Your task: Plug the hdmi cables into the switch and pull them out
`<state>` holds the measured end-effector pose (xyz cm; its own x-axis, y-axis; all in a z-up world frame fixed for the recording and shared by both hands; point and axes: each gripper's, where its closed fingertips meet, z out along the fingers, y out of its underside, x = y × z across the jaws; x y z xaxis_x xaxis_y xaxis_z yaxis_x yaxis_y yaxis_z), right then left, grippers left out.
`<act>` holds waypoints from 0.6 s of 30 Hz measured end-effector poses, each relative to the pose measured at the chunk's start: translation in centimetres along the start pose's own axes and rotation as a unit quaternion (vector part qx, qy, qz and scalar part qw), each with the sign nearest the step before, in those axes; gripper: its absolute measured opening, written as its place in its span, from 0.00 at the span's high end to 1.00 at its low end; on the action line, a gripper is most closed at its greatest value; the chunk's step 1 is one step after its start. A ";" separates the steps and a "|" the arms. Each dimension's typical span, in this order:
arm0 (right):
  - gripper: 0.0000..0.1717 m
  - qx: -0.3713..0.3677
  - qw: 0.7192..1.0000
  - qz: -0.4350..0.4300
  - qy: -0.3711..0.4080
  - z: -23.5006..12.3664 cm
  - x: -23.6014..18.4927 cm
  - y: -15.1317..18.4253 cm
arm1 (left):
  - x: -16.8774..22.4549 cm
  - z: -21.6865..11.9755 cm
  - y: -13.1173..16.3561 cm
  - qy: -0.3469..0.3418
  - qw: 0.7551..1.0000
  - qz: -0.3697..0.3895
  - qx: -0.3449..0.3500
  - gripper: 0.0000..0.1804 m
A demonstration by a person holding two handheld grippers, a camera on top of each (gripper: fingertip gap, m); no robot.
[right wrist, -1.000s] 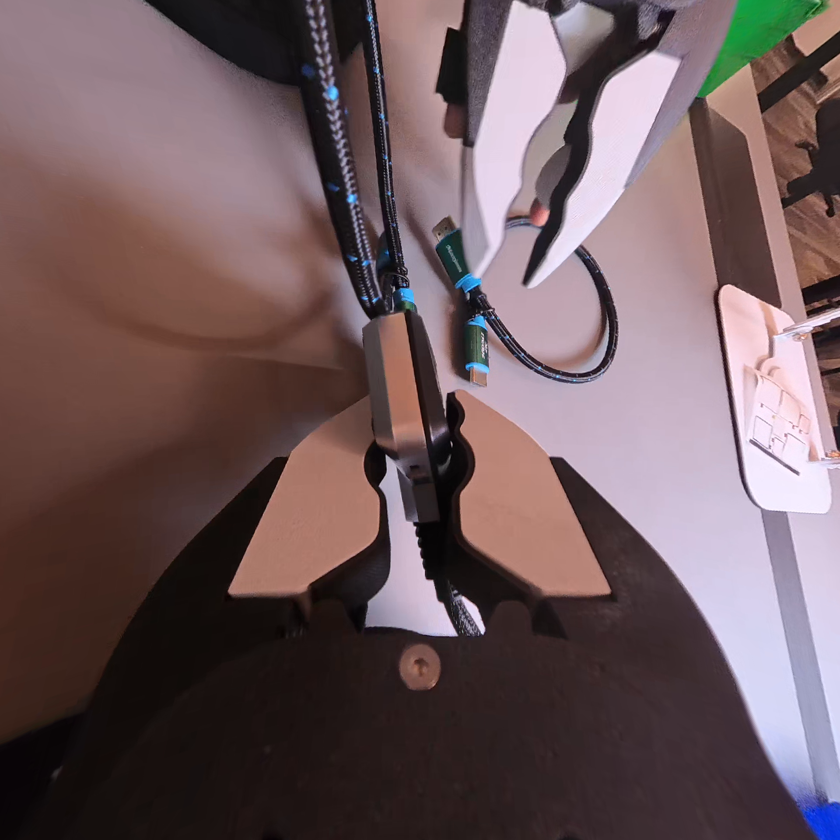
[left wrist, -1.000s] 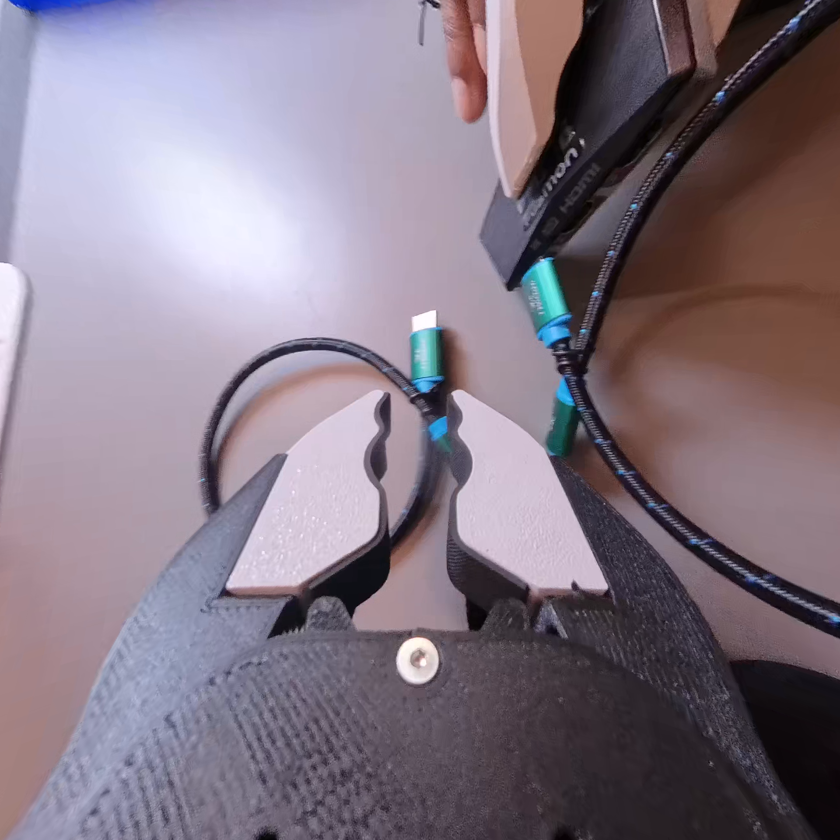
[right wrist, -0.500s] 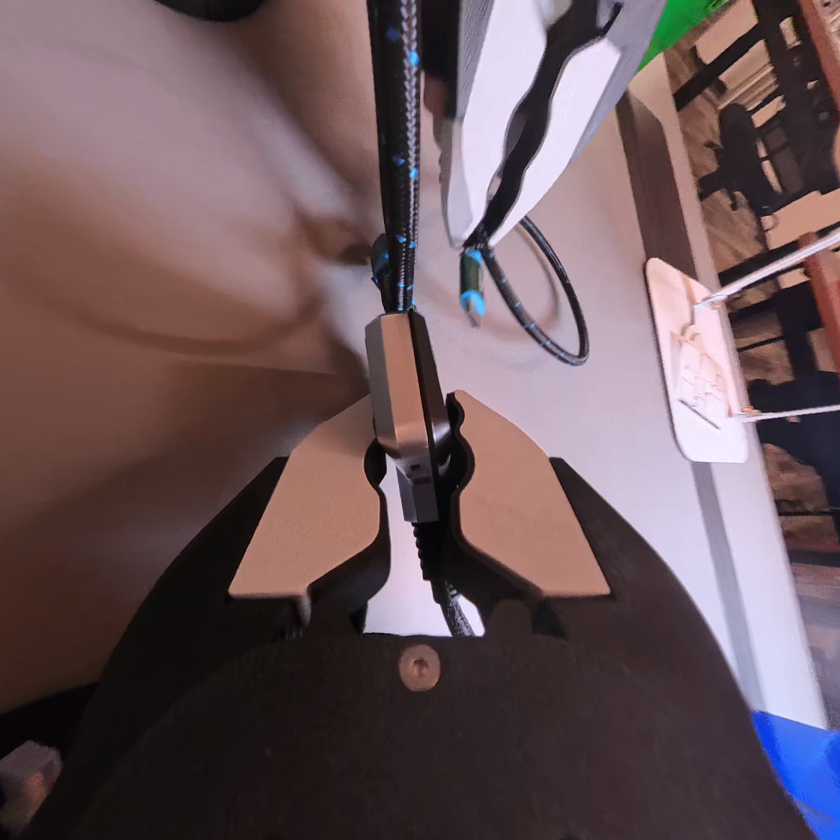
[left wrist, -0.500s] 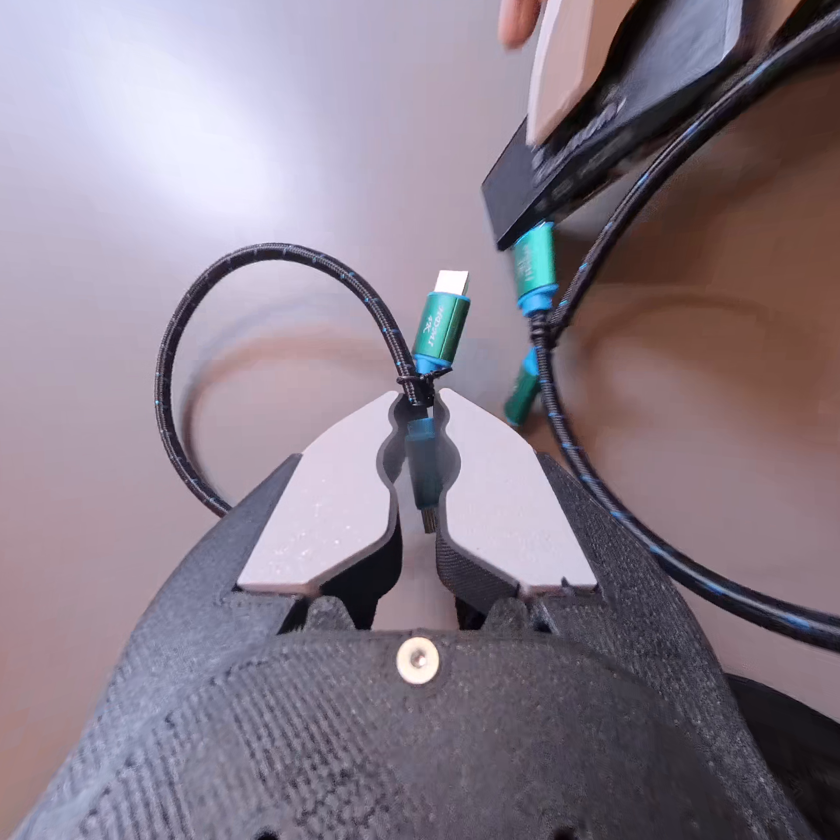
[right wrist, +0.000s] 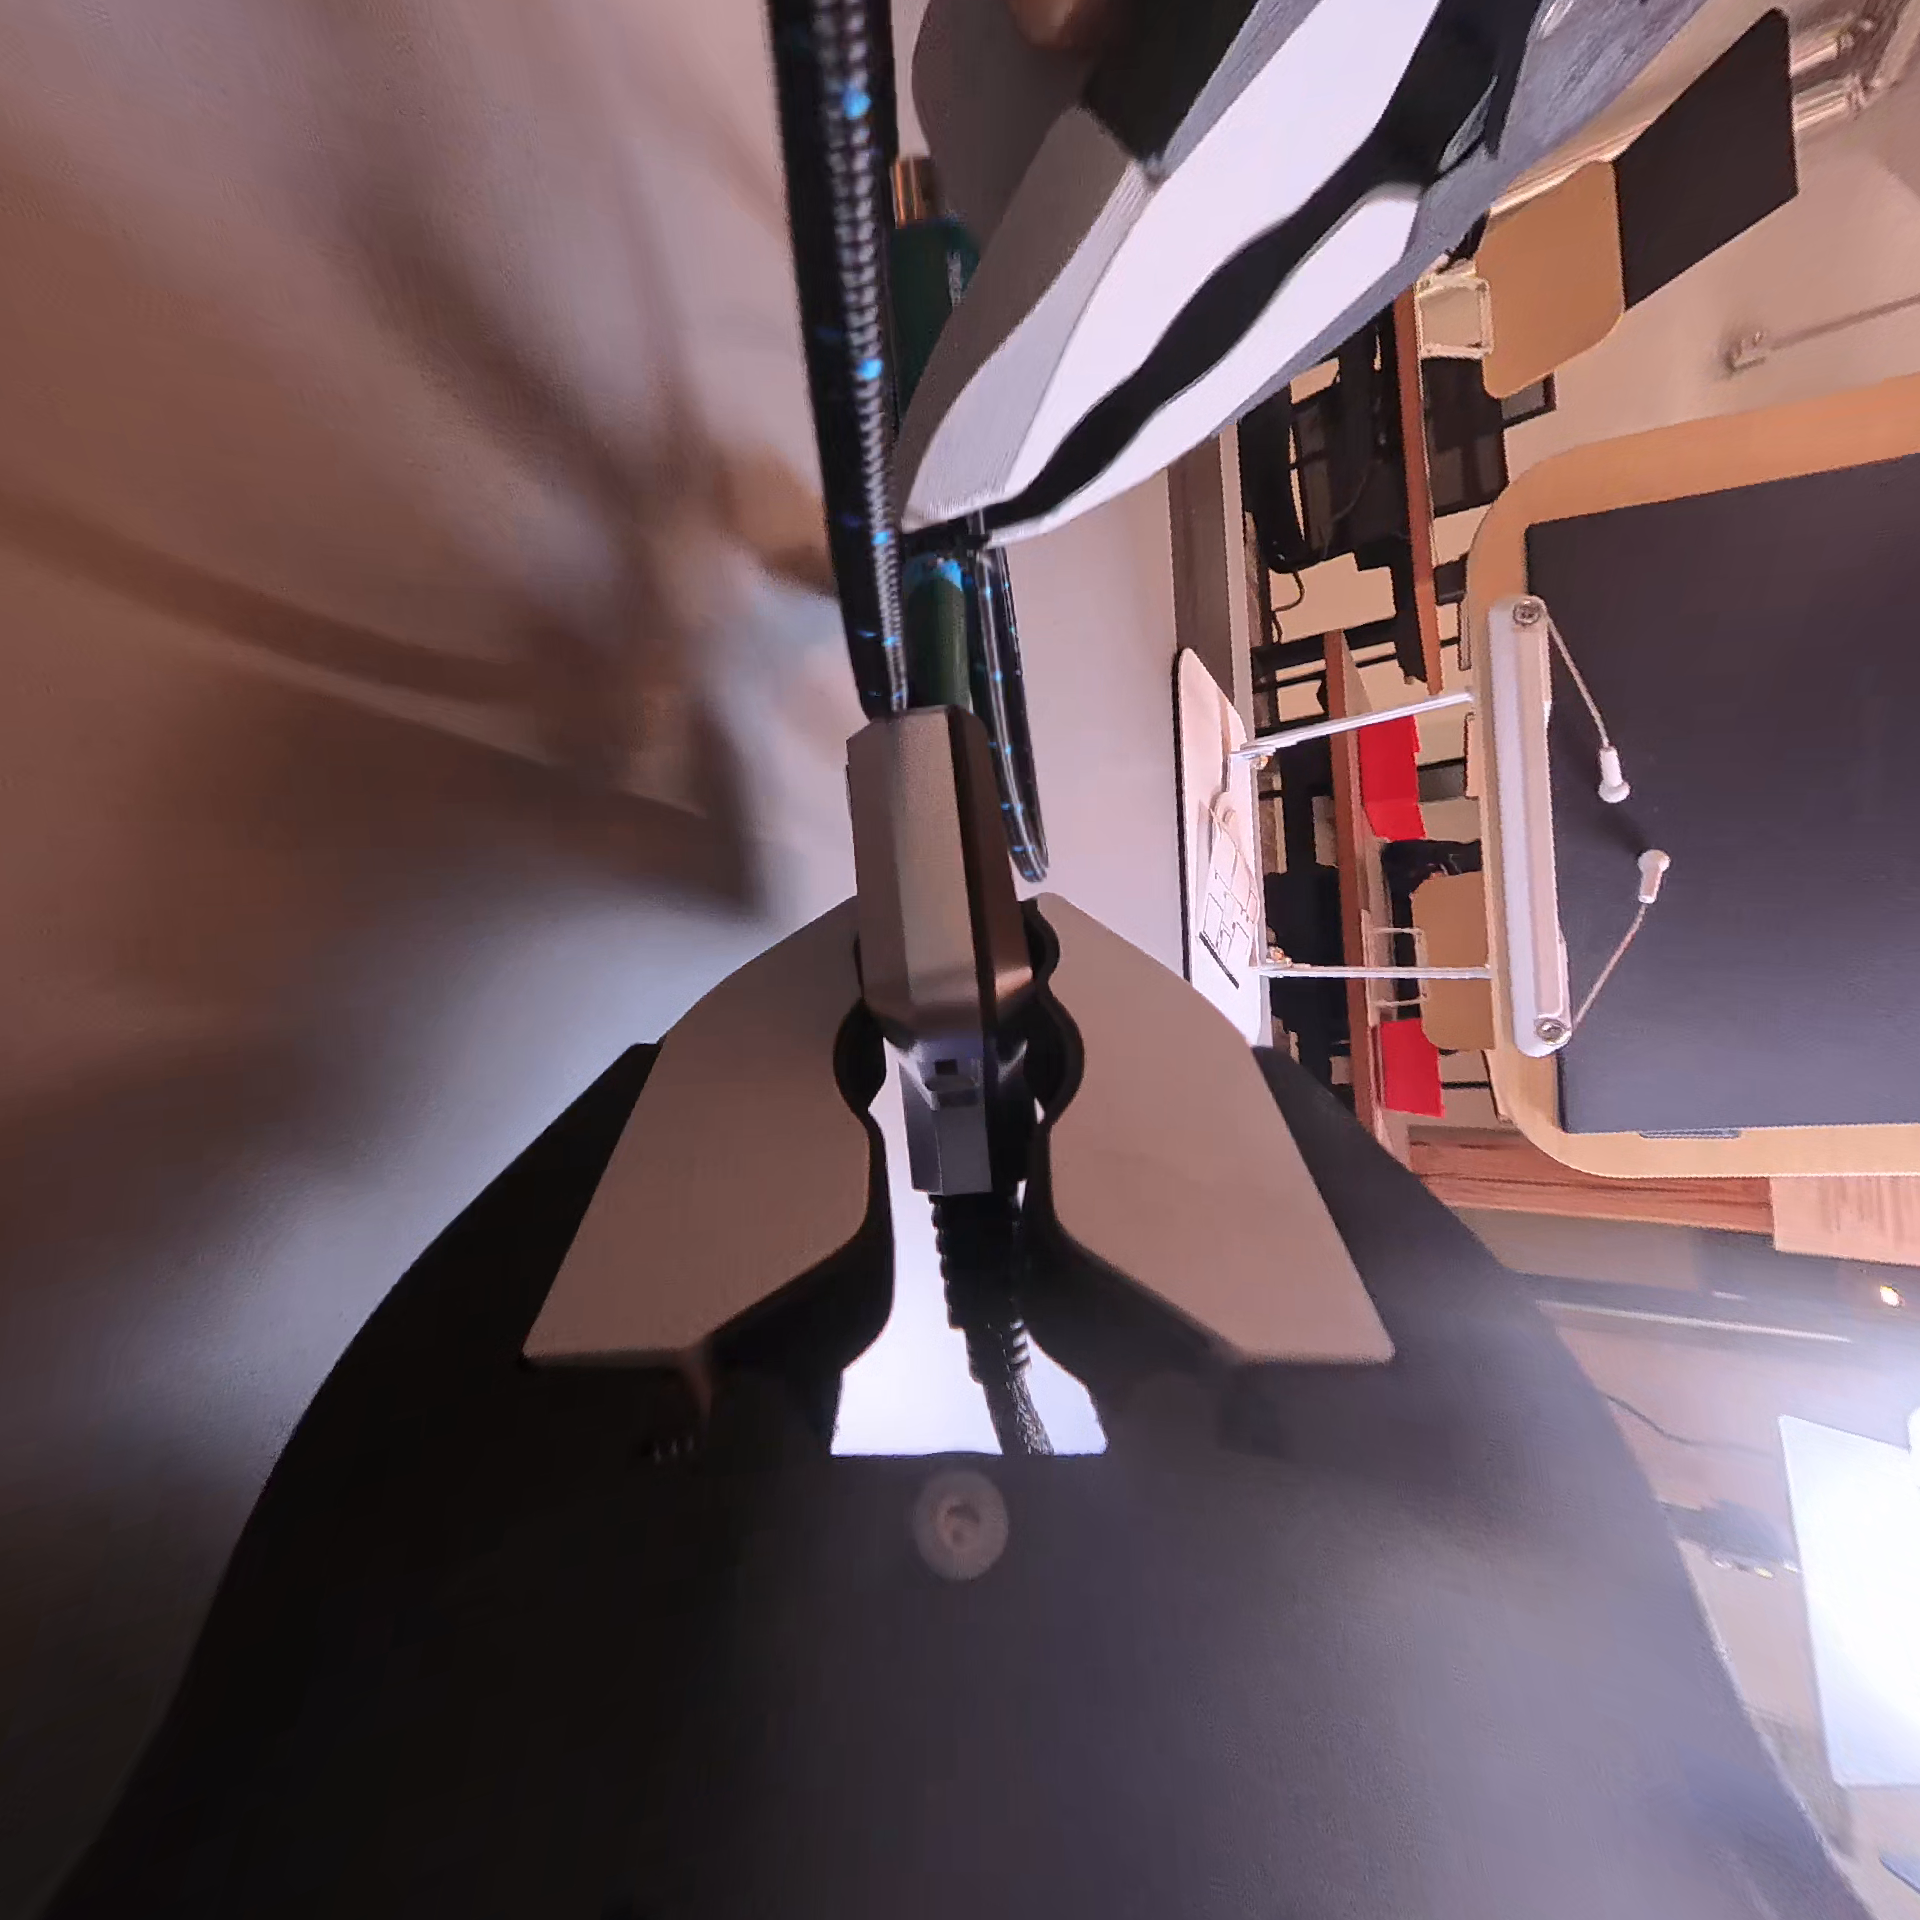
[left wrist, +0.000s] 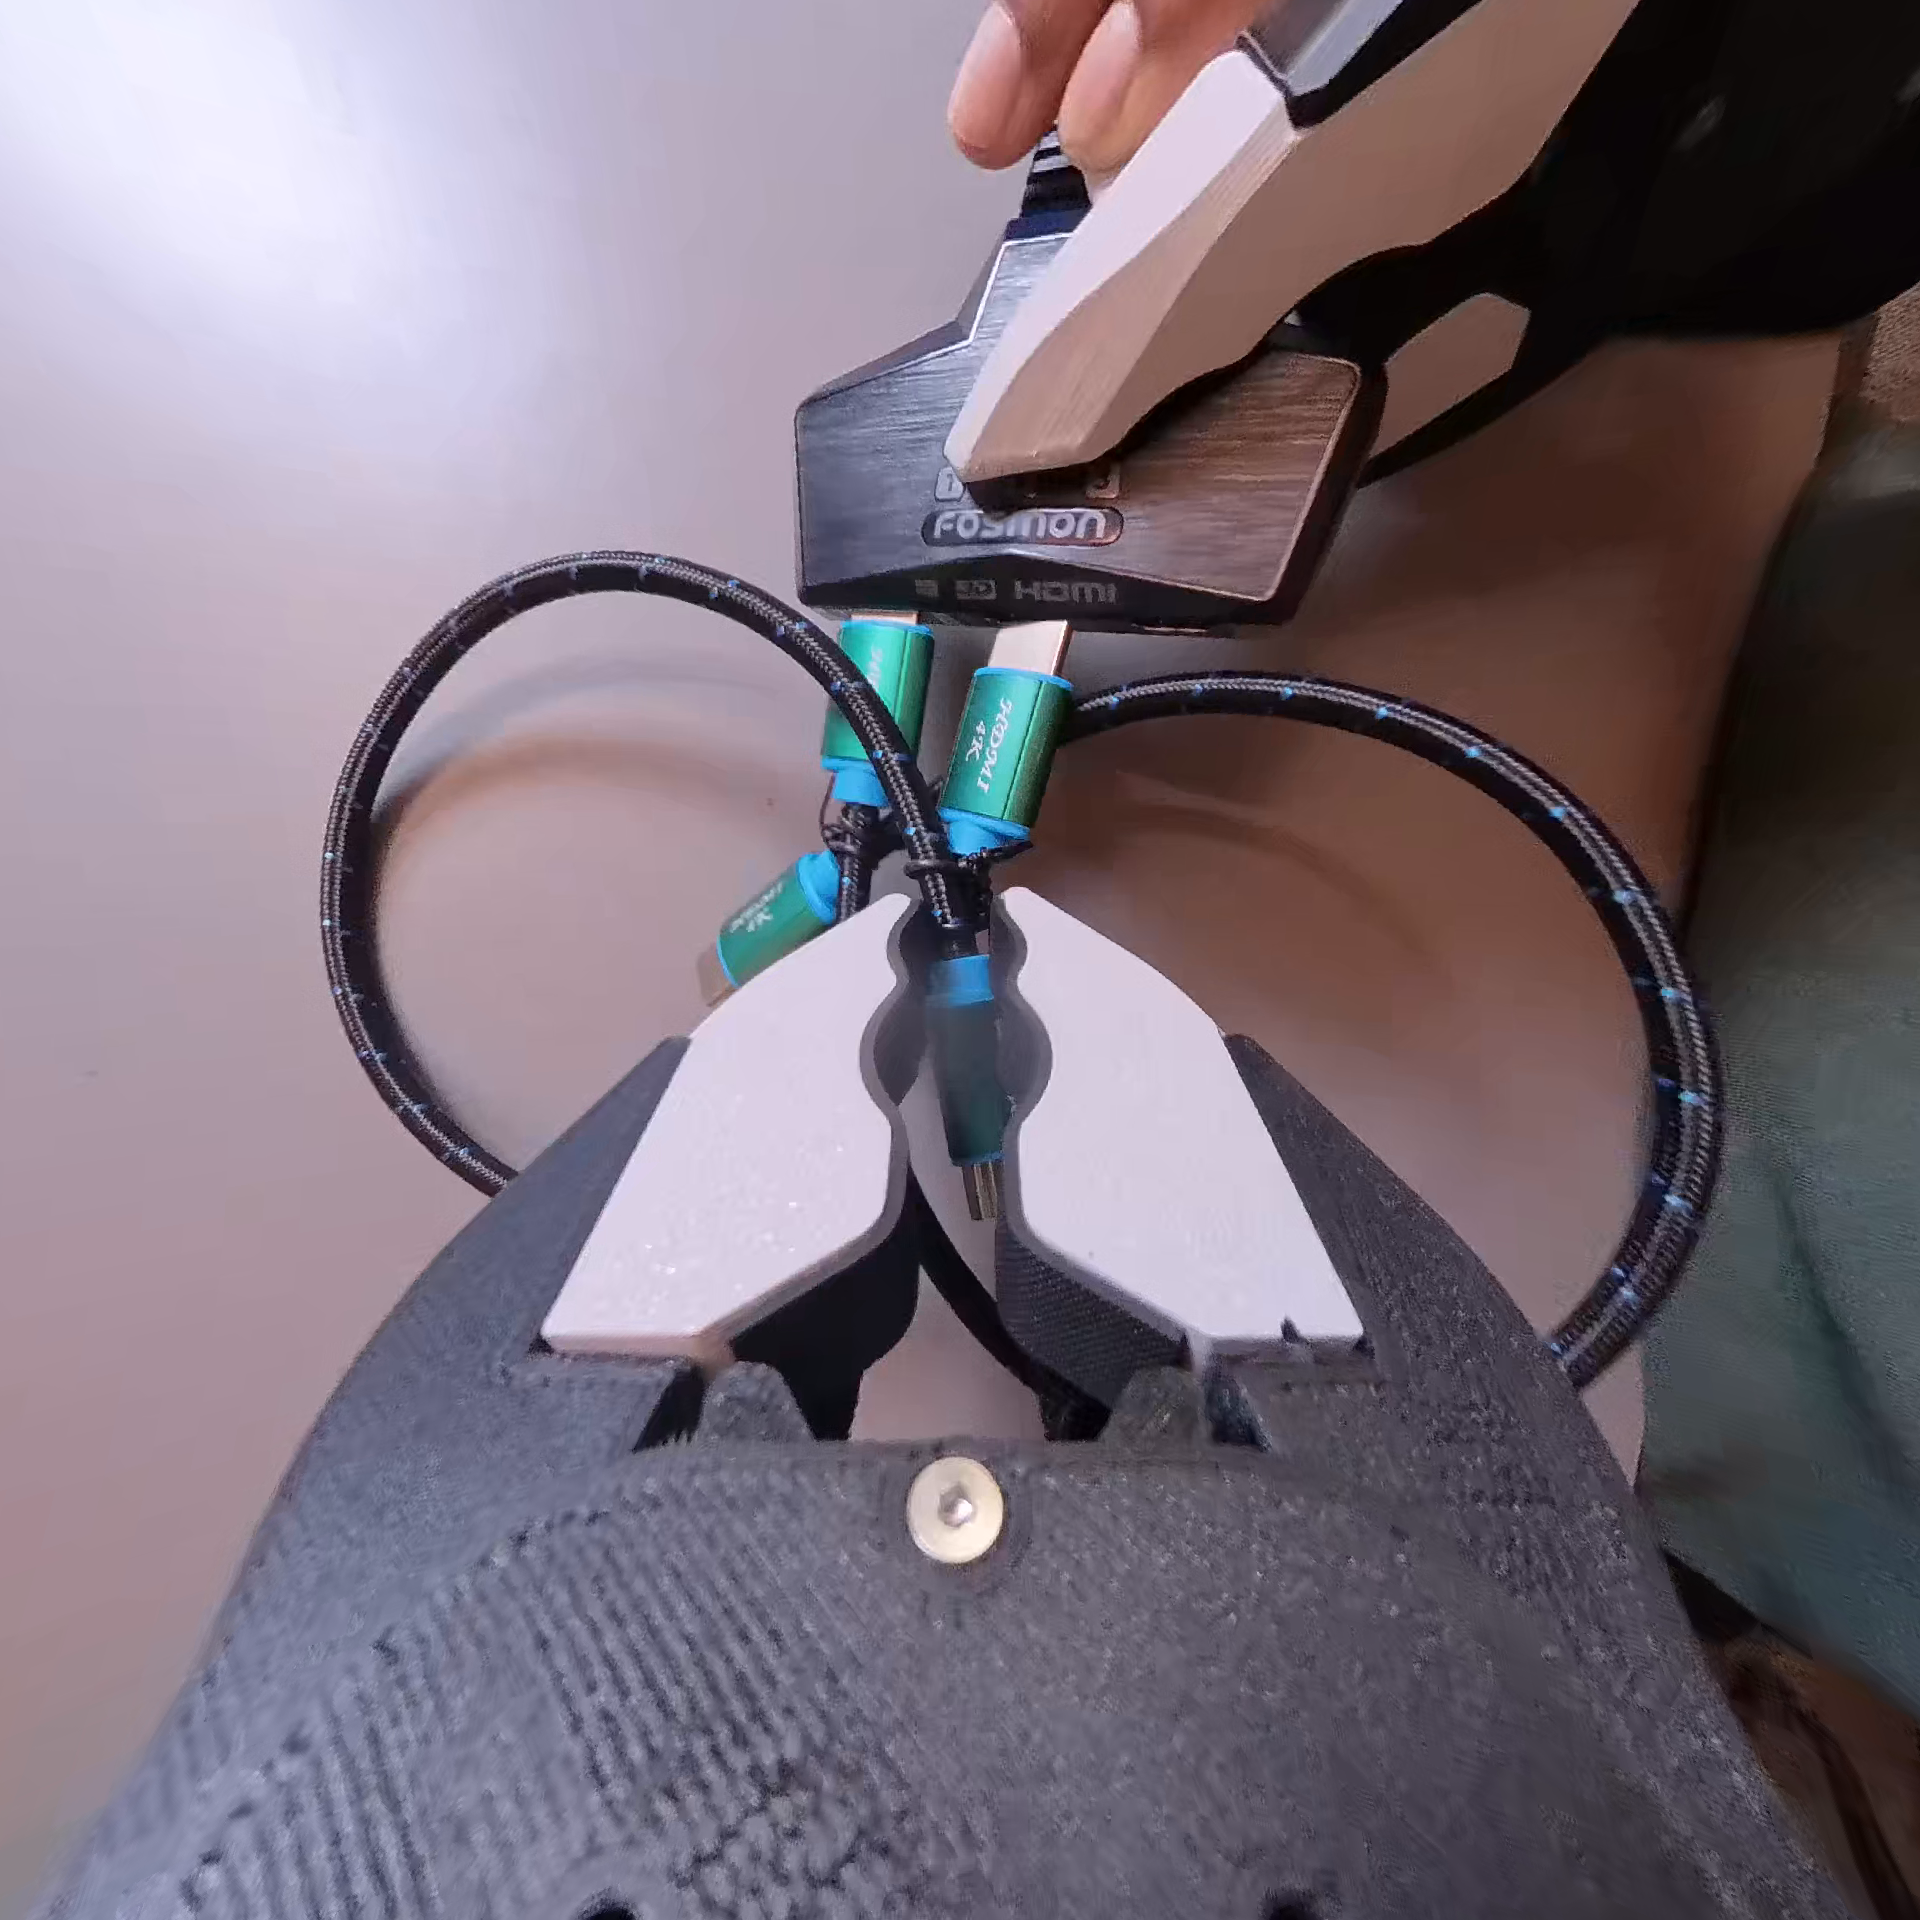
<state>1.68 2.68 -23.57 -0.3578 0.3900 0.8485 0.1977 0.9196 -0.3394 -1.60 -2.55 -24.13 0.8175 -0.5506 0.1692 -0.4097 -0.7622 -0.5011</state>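
My left gripper [left wrist: 954, 914] is shut on a short black braided cable [left wrist: 353, 831], with its pads on one green plug [left wrist: 971, 1081]. The cable's other green plug [left wrist: 1003, 758] points up, and its metal tip reaches the front edge of a black switch box [left wrist: 1226, 499]. My right gripper [right wrist: 945, 914] is shut on that box [right wrist: 914, 862], and its finger [left wrist: 1132, 301] lies across the box top. A second green plug [left wrist: 883, 696] sits in the box, on a thicker braided cable [left wrist: 1558, 842]. A third green plug [left wrist: 769, 925] hangs to the left.
A grey table [left wrist: 260, 416] lies below. A hand [left wrist: 1039, 83] is at the top, by the right gripper. Green cloth [left wrist: 1818, 1039] is at the right edge. A white board [right wrist: 1210, 810] lies on the table's far side, with furniture beyond. The grippers' ends are close to 7 centimetres from one another.
My left gripper closed on the short cable's plug, lifted it off the table and brought the free plug up to the box. My right gripper kept hold of the box and tilted.
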 end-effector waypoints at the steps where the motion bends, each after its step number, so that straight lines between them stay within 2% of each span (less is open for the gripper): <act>1: 0.87 0.005 1.000 0.003 -0.003 0.0 -0.1 -0.1 | -0.1 0.1 0.1 -0.005 1.000 0.000 -0.008 0.94; 12: 0.87 0.008 0.999 0.041 -0.016 0.2 -0.4 0.3 | -0.5 0.9 -0.1 -0.035 0.999 -0.028 -0.012 0.94; 18: 0.87 0.007 0.998 0.054 -0.015 0.2 -0.2 0.4 | -0.7 1.0 -0.5 -0.012 0.998 -0.052 0.020 0.94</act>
<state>1.68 2.98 -23.92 -0.3615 0.4885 0.7941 0.2240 0.8723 -0.4346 -1.56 -1.48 -24.83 0.8648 -0.4600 0.2013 -0.3055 -0.8002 -0.5162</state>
